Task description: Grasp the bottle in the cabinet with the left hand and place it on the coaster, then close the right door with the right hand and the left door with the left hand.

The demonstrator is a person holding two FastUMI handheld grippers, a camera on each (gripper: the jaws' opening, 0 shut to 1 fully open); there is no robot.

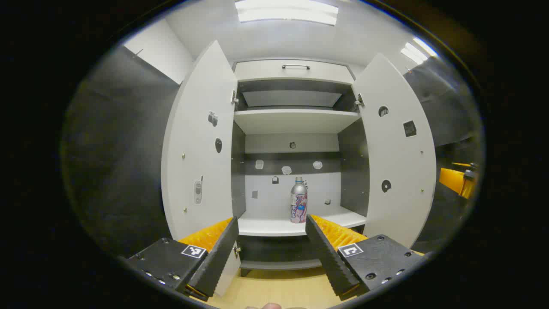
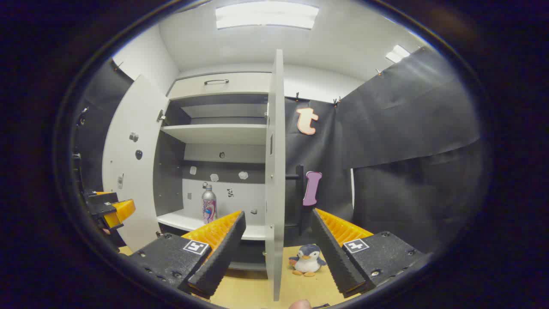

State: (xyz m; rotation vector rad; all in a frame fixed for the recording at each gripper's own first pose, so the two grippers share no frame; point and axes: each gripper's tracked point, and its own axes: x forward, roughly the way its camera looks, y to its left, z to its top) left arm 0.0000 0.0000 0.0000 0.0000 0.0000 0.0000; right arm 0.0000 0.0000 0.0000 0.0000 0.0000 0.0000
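Note:
A silver bottle (image 1: 299,200) with a colourful label stands upright on the lower shelf (image 1: 274,226) of the white cabinet, both doors swung wide. My left gripper (image 1: 272,223) is open, short of the shelf, with the bottle just right of its middle line. In the right gripper view the bottle (image 2: 208,205) stands at the left. My right gripper (image 2: 276,216) is open, and the edge of the right door (image 2: 274,171) stands between its fingers, farther off. The left gripper (image 2: 109,210) shows at that view's left edge.
The left door (image 1: 195,146) and right door (image 1: 396,150) flank the opening. An upper shelf (image 1: 294,120) and a drawer with a handle (image 1: 296,66) sit above. A toy penguin (image 2: 307,260) sits on the wooden floor beside the right door. Black cloth hangs on both sides.

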